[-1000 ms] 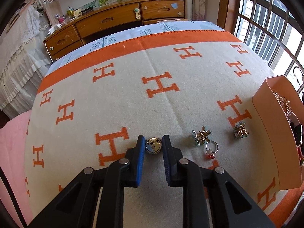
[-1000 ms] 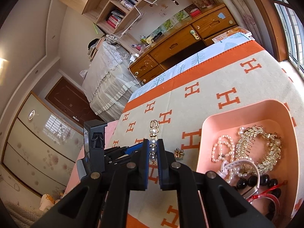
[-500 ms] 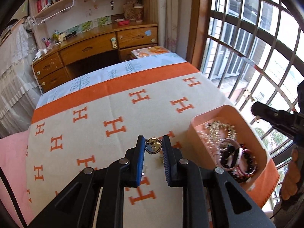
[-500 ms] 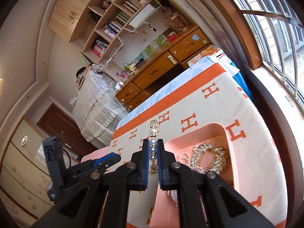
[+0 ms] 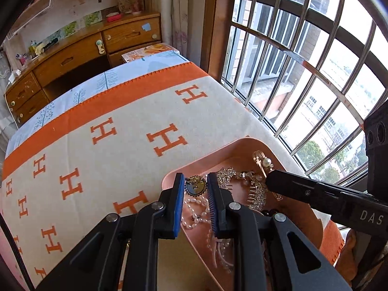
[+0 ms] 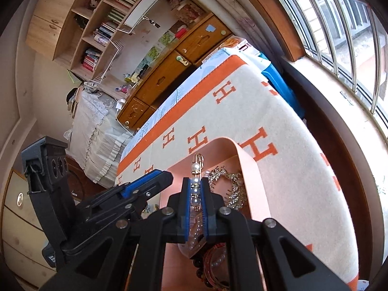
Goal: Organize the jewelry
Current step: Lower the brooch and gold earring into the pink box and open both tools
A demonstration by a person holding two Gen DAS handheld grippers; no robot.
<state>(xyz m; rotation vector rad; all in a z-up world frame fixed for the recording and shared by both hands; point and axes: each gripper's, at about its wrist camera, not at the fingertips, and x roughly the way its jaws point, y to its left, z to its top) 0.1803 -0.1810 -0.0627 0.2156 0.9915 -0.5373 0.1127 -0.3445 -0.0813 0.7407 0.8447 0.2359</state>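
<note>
My left gripper (image 5: 195, 189) is shut on a round gold brooch (image 5: 194, 186) and holds it over the near left part of the pink tray (image 5: 174, 173). My right gripper (image 6: 196, 188) is shut on a pearl hair clip (image 6: 196, 169) and holds it above the same tray (image 6: 252, 181); the clip's tip also shows in the left wrist view (image 5: 263, 161). The tray holds a rhinestone comb (image 5: 254, 189), a pearl strand (image 5: 196, 212) and dark bead bracelets. The two grippers are close together over the tray.
The tray sits at the right edge of a cream and orange H-pattern blanket (image 5: 109, 145) on a bed. A barred window (image 5: 303, 60) is just right of it. A wooden desk with drawers (image 5: 80, 55) stands beyond the bed's far end.
Both grippers have lifted off the blanket and swung right over the pink tray, each still holding its piece. The other small pieces on the blanket have left the view.
</note>
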